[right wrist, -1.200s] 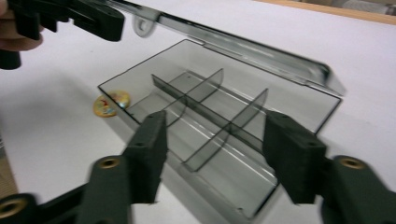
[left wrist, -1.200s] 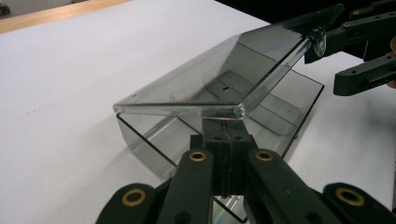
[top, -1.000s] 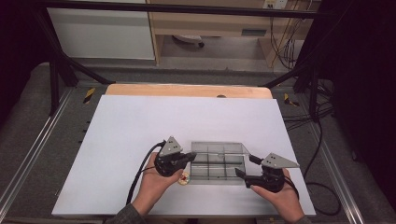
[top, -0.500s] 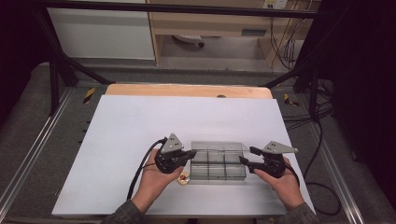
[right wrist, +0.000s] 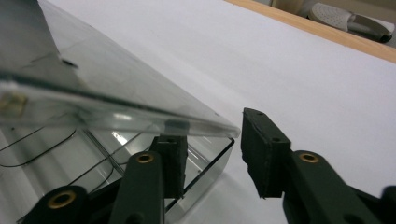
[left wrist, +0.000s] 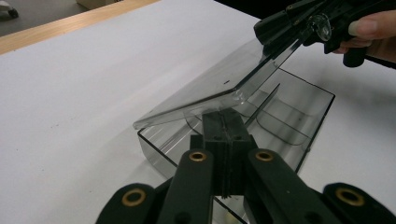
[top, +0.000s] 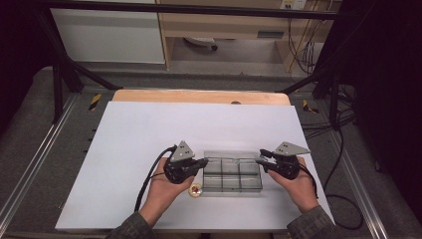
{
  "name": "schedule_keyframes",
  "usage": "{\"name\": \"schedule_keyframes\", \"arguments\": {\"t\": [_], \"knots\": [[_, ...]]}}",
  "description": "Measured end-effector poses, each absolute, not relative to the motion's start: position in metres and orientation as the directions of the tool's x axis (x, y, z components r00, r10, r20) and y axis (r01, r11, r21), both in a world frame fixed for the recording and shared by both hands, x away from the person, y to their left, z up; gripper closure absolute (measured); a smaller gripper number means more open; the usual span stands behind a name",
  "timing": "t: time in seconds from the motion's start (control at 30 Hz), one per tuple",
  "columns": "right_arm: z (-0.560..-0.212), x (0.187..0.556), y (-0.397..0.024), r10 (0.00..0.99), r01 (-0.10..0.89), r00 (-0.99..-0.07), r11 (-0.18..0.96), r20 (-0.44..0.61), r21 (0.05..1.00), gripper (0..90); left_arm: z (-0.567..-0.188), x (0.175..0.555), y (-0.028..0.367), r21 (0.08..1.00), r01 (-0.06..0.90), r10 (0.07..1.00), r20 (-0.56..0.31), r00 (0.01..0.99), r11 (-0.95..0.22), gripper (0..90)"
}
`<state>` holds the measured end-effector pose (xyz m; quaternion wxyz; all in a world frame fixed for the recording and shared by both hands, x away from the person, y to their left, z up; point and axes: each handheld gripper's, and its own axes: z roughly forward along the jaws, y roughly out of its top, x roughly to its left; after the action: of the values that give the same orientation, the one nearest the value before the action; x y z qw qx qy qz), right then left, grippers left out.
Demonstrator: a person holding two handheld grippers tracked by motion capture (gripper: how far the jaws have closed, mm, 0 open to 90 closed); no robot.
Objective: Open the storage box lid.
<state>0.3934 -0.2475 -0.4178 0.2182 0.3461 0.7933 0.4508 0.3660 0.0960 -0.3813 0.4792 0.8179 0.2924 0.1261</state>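
Note:
A clear plastic compartment box (top: pixel 231 174) lies on the white tabletop (top: pixel 149 129) between my two hands. Its clear lid (left wrist: pixel 210 79) is tilted up on the right gripper's side. My left gripper (top: pixel 204 163) is at the box's left end with its pads (left wrist: pixel 224 135) pressed together; I cannot tell if they nip anything. My right gripper (top: pixel 260 160) is at the right end, and its jaws have just been closing. In the right gripper view one pad (right wrist: pixel 170 161) sits under the lid (right wrist: pixel 116 88) and the other (right wrist: pixel 261 154) stands beyond the lid's corner, with a gap left.
A small round red and yellow piece (top: pixel 195 189) lies on the table by the box's near left corner. A wooden strip (top: pixel 199 96) borders the far edge. Cables (top: pixel 343 164) hang off the table's right side. Metal rails run along both sides.
My right gripper has moved away from the person along the box's right end, and its jaws have narrowed. The left hand has kept still.

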Motion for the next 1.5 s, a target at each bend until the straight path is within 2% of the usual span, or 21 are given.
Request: {"name": "schedule_keyframes", "arguments": {"t": [0.13, 0.33, 0.57, 0.7, 0.8, 0.87, 0.97, 1.13, 1.27, 1.5], "knots": [[-0.417, 0.393, -0.247, 0.738, 0.347, -0.674, 0.36, -0.036, 0.866, 67.6, -0.384, 0.365, 0.098, 0.854, 0.36, 0.598, -0.074, 0.798, -0.375, 90.0], [-0.417, 0.393, -0.247, 0.736, 0.351, -0.676, 0.353, -0.026, 0.867, 67.6, -0.399, 0.369, 0.103, 0.832, 0.382, 0.613, -0.065, 0.787, -0.402, 90.0], [-0.416, 0.393, -0.248, 0.735, 0.348, -0.678, 0.353, -0.027, 0.869, 67.7, -0.411, 0.384, 0.107, 0.8, 0.377, 0.642, 0.013, 0.767, -0.467, 90.0], [-0.416, 0.394, -0.247, 0.734, 0.345, -0.679, 0.355, -0.031, 0.869, 68.0, -0.415, 0.393, 0.105, 0.804, 0.379, 0.638, 0.0, 0.77, -0.458, 89.6], [-0.415, 0.394, -0.248, 0.733, 0.34, -0.68, 0.356, -0.034, 0.87, 68.3, -0.418, 0.398, 0.1, 0.827, 0.335, 0.633, 0.033, 0.773, -0.451, 73.3], [-0.415, 0.394, -0.248, 0.733, 0.339, -0.679, 0.356, -0.035, 0.871, 68.4, -0.418, 0.401, 0.097, 0.84, 0.314, 0.642, 0.052, 0.765, -0.442, 65.9], [-0.414, 0.394, -0.247, 0.733, 0.34, -0.679, 0.355, -0.033, 0.871, 68.6, -0.417, 0.406, 0.092, 0.848, 0.305, 0.651, 0.061, 0.756, -0.433, 60.8], [-0.414, 0.397, -0.247, 0.734, 0.336, -0.678, 0.351, -0.034, 0.874, 68.6, -0.414, 0.41, 0.086, 0.86, 0.285, 0.648, 0.067, 0.759, -0.423, 61.4], [-0.413, 0.399, -0.247, 0.736, 0.331, -0.676, 0.345, -0.034, 0.878, 68.7, -0.412, 0.413, 0.083, 0.869, 0.276, 0.635, 0.056, 0.77, -0.411, 65.5], [-0.413, 0.403, -0.247, 0.739, 0.335, -0.674, 0.323, -0.015, 0.885, 68.9, -0.412, 0.417, 0.085, 0.874, 0.299, 0.643, 0.021, 0.766, -0.384, 67.3]]}}
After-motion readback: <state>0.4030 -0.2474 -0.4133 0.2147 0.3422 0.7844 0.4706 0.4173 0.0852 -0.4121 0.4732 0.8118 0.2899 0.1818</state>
